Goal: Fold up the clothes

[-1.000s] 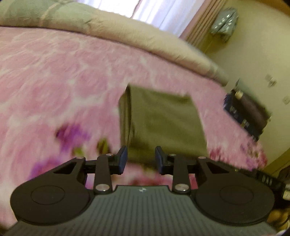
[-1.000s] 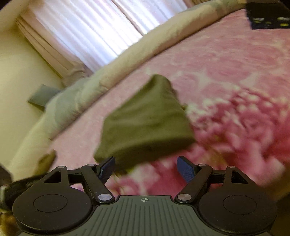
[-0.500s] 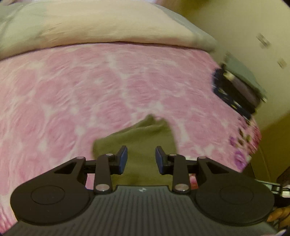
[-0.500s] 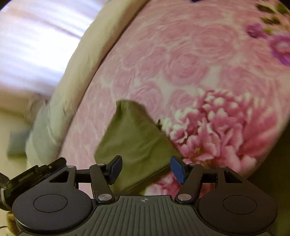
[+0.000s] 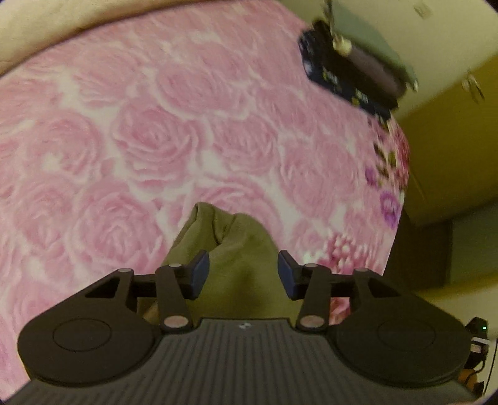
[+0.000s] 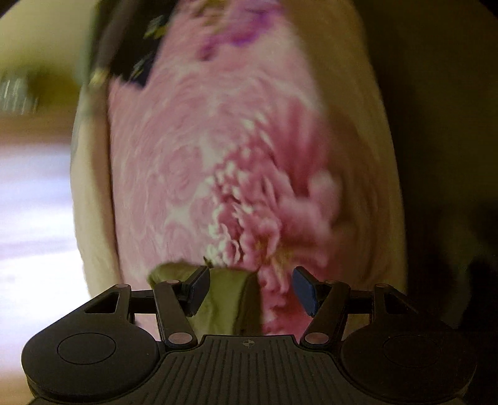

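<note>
A folded olive-green garment (image 5: 239, 252) lies on the pink rose-patterned bedspread (image 5: 149, 140). In the left wrist view my left gripper (image 5: 240, 274) hovers right over the garment's near part, jaws open, with cloth showing between the fingers; I cannot see that it grips anything. In the right wrist view the garment (image 6: 224, 296) shows low between the fingers of my right gripper (image 6: 249, 289), which is open and sits over its edge. This view is blurred.
A stack of dark folded clothes (image 5: 351, 74) lies at the bed's far right corner; it also shows blurred in the right wrist view (image 6: 124, 53). A cream duvet (image 5: 62, 18) lies along the far side. The bed edge (image 5: 401, 193) drops off at right.
Both grippers have swung in close over the green garment and tilted down. The left jaws have opened wider. The garment's far end now looks bunched up.
</note>
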The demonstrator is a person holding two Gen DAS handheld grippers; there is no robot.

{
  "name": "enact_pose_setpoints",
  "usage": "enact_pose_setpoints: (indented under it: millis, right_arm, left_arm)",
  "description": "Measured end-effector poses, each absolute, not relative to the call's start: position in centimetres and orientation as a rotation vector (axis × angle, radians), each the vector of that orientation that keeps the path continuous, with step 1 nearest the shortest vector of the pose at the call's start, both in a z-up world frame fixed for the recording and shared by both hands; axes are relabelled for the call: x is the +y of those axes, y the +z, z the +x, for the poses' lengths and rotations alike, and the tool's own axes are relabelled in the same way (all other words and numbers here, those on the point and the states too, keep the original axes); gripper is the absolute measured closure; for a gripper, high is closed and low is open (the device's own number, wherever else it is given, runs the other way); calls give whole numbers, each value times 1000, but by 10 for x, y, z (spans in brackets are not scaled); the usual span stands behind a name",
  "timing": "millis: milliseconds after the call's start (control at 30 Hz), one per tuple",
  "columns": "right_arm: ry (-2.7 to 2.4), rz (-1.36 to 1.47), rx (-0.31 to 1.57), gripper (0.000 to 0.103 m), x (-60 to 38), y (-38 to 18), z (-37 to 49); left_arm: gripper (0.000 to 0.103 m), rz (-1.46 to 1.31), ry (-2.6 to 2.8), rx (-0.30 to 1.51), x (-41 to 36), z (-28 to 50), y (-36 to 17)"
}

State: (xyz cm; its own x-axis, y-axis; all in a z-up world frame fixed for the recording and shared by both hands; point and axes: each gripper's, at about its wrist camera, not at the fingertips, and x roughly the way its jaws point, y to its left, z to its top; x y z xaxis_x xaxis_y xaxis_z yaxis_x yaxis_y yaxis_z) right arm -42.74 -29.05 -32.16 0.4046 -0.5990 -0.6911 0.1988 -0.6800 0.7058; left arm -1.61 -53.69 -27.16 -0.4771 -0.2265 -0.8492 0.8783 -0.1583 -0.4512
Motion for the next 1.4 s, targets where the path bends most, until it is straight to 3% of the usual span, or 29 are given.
enact_pose_setpoints:
  millis: [200,567,667,700,733,767,800,933,1033,1133,1200,1300,1400]
  right_arm:
    - [-1321,2019,-703,40,-287,-368,-382]
    - [-1369,2005,-771,40,-301,-396,-368]
    - [-1356,2010,-813,40,-298,-400,-366]
    - [-1355,2008,-806,44,-299,-400,-366]
    - [-1362,2011,-774,64,-301,-400,-366]
    - [-1376,2022,-722,78,-304,-401,-366]
    - [-1380,2017,-699,78,-304,-402,-366]
    - [-1465,1869,-559,88,-307,-389,-359]
    - [-1602,1643,-365,89,-315,-370,-339]
    - [-1690,1489,-237,88,-321,-368,-317]
    - [-1708,1480,-229,84,-319,-363,-316]
    - [-1830,1368,-114,65,-314,-339,-316]
    - [-1889,1196,-8,62,-305,-309,-310]
  left_arm:
    - [52,713,-1786,1503,-577,3,-312]
    - [52,617,-1713,1809,-610,-5,-365]
    - [61,592,-1699,1862,-613,-4,-376]
    - [80,583,-1695,1879,-614,-4,-380]
    - [91,575,-1690,1896,-615,-4,-384]
    - [92,566,-1685,1914,-616,-4,-387]
    - [96,557,-1680,1931,-617,-4,-391]
    - [97,580,-1949,1656,-608,-10,-375]
    - [94,654,-2086,1384,-599,-15,-371]
    - [93,718,-2092,1228,-592,-22,-377]
    - [92,691,-2052,1200,-591,-21,-368]
    - [95,642,-1984,1040,-582,-14,-340]
    - [99,674,-2056,969,-566,-13,-313]
